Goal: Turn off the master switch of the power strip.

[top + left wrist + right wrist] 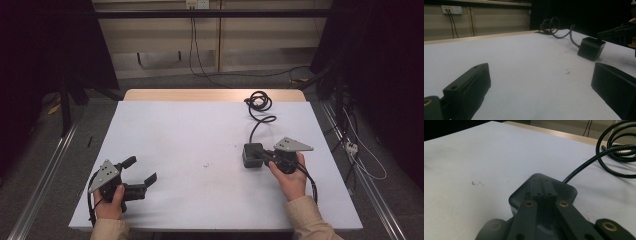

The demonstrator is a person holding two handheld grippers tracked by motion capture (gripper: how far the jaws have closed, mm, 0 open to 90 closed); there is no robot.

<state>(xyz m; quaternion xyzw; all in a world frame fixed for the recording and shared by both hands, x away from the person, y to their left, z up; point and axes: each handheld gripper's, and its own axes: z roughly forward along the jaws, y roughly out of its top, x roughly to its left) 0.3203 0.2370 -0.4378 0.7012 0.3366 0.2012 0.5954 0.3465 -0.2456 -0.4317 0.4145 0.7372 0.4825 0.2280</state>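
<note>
Well left of the black adapter box (252, 155), the left gripper (141, 171) rests with jaws wide apart; the right gripper (262, 156) sits over the box, jaws together, empty. Pressing could skid it, tugging its coiled cable (259, 107)

White table (200, 130) — black adapter (252, 155), cord (260, 102)

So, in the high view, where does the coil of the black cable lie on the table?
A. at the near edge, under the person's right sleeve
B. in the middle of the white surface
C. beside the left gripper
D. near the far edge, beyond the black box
D: the coil of the black cable lies by the far edge of the table, and the cable runs from there down to the black box.
</note>
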